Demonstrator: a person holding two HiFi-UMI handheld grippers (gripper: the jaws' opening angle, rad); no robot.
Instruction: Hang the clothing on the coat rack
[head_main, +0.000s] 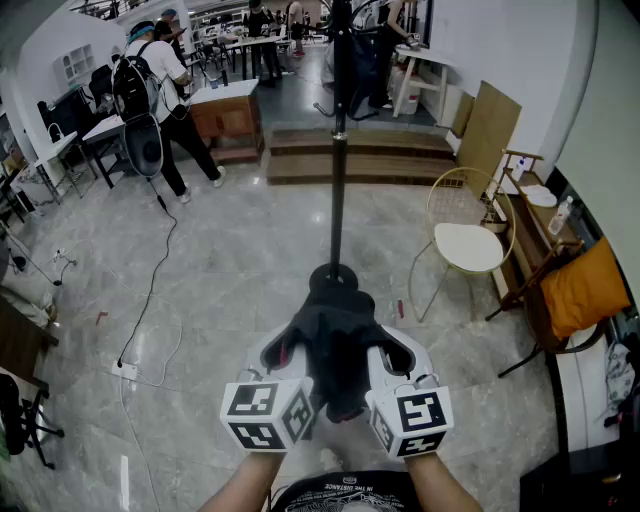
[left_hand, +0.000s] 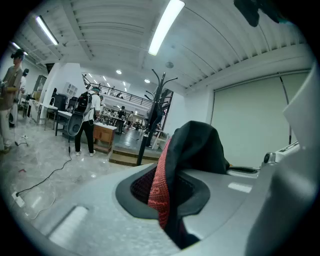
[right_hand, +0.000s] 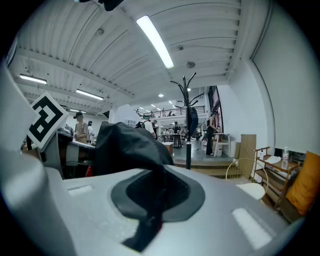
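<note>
The clothing (head_main: 335, 340), a dark bundle with a red inner face, is held up in front of the person, clamped by the left gripper (head_main: 290, 348) on one side and by the right gripper (head_main: 392, 352) on the other. It is stretched crosswise between the two closed jaw pairs, humped in the middle, and a tail is seen hanging down between the marker cubes. In the left gripper view, the red edge is pinched in the jaw slot; in the right gripper view, a dark fold is nipped the same way. The coat rack (head_main: 338, 150) is stood upright straight ahead, its round base just beyond the bundle. Open tiled floor is seen to the left, crossed by a cable (head_main: 150, 290); a chair (head_main: 470, 245) is placed near on the right, and steps (head_main: 400, 155) are found behind the pole.
</note>
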